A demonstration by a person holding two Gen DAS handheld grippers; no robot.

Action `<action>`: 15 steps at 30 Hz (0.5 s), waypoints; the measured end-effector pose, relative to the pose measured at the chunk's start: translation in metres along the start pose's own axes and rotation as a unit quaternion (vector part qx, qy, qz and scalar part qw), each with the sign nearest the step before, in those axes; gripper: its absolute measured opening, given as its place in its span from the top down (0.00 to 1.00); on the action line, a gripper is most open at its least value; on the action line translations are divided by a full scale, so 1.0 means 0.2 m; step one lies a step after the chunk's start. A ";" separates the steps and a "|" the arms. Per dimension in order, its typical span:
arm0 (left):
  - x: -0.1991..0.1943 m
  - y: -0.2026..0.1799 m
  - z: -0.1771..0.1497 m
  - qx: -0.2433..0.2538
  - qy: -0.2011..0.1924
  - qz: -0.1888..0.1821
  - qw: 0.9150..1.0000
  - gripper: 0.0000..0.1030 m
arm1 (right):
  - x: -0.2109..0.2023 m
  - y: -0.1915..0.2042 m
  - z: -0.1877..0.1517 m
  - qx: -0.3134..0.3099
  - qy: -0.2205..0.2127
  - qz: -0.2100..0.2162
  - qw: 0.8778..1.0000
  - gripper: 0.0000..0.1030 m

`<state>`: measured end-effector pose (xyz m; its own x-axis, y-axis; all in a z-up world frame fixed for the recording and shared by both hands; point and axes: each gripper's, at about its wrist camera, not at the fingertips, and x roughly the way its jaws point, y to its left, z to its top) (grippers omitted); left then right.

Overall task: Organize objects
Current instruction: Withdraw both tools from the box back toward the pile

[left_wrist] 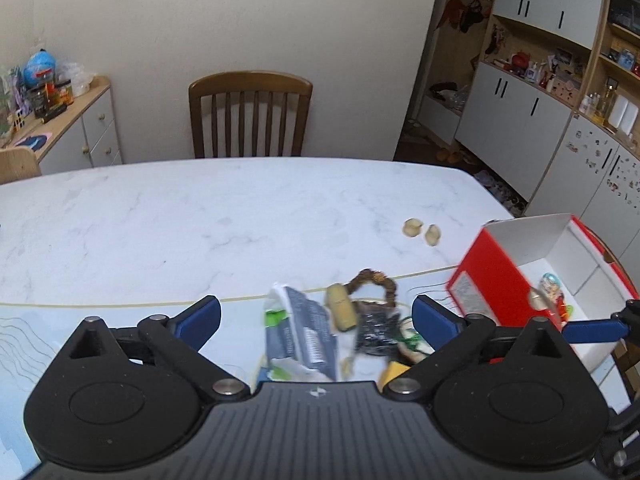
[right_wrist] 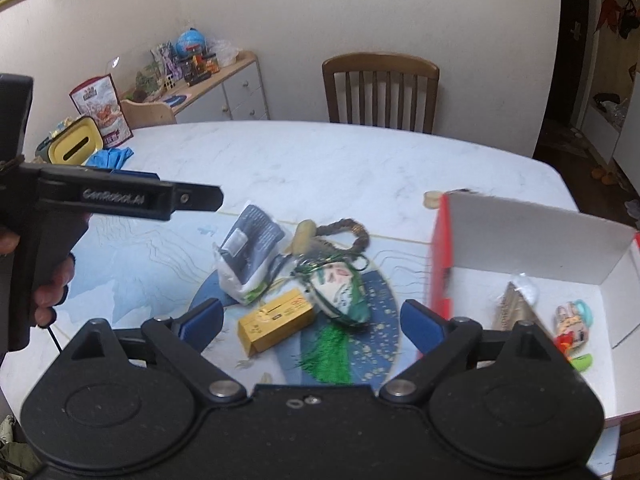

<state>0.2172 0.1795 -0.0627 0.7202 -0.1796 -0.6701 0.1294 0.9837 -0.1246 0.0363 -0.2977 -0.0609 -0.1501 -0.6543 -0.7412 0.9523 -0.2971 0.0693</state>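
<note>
My left gripper (left_wrist: 316, 314): the jaws stand wide apart with nothing between the pads; it hangs above the pile.
My right gripper (right_wrist: 312, 318): also spread wide and empty, over the same pile, with the box just to its right.
Yellow carton (right_wrist: 276, 322): the nearest thing, lying flat on the blue mat. I judge it light and stiff, so I would take it across the two long sides.
Embroidered pouch (right_wrist: 340, 286): touches the carton, with a green tassel (right_wrist: 326, 354) below it. It looks soft; I would pinch the body, not the loose threads.
Tissue pack (right_wrist: 250, 254): left of the pouch, in plastic wrap. Probably light, squashy and a little slippery; hold it across the middle.
Braided ring (right_wrist: 352, 232): behind the pouch, likely flexible; hook one side.
Red box (right_wrist: 536, 236): open, at the right of the pile, with some small toys already inside.
Two nuts (left_wrist: 422, 231): farthest, apart from the pile; small, hard, may roll.
</note>
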 end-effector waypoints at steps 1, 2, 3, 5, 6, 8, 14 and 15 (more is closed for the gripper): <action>0.02 0.02 -0.01 0.000 0.002 0.005 1.000 0.01 | 0.02 0.02 0.00 -0.001 0.002 -0.001 1.000 0.08; 0.04 0.03 -0.02 0.002 0.002 0.007 1.000 0.01 | 0.05 0.04 0.00 -0.001 0.006 -0.004 1.000 0.08; 0.07 0.04 -0.02 0.002 0.004 0.009 1.000 0.01 | 0.07 0.06 0.00 0.000 0.009 -0.005 1.000 0.08; 0.12 0.07 -0.04 0.000 0.011 0.014 1.000 0.01 | 0.13 0.09 -0.01 0.001 0.015 -0.010 1.000 0.08; 0.14 0.08 -0.04 -0.002 0.013 0.015 1.000 0.01 | 0.15 0.11 -0.02 0.001 0.018 -0.015 1.000 0.09; 0.19 0.10 -0.05 0.000 0.028 0.011 1.000 0.01 | 0.21 0.14 -0.03 0.000 0.023 -0.026 0.999 0.09; 0.32 0.10 -0.09 0.012 0.039 0.015 0.999 0.01 | 0.37 0.19 -0.06 0.008 0.042 -0.061 0.997 0.11; 0.34 0.10 -0.09 0.016 0.040 0.016 0.999 0.01 | 0.40 0.20 -0.07 0.009 0.046 -0.065 0.997 0.12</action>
<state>0.2562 0.1876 -0.1233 0.6682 -0.1467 -0.7293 0.1302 0.9883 -0.0795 0.0657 -0.3523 -0.1257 -0.2454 -0.5431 -0.8030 0.9213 -0.3884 -0.0189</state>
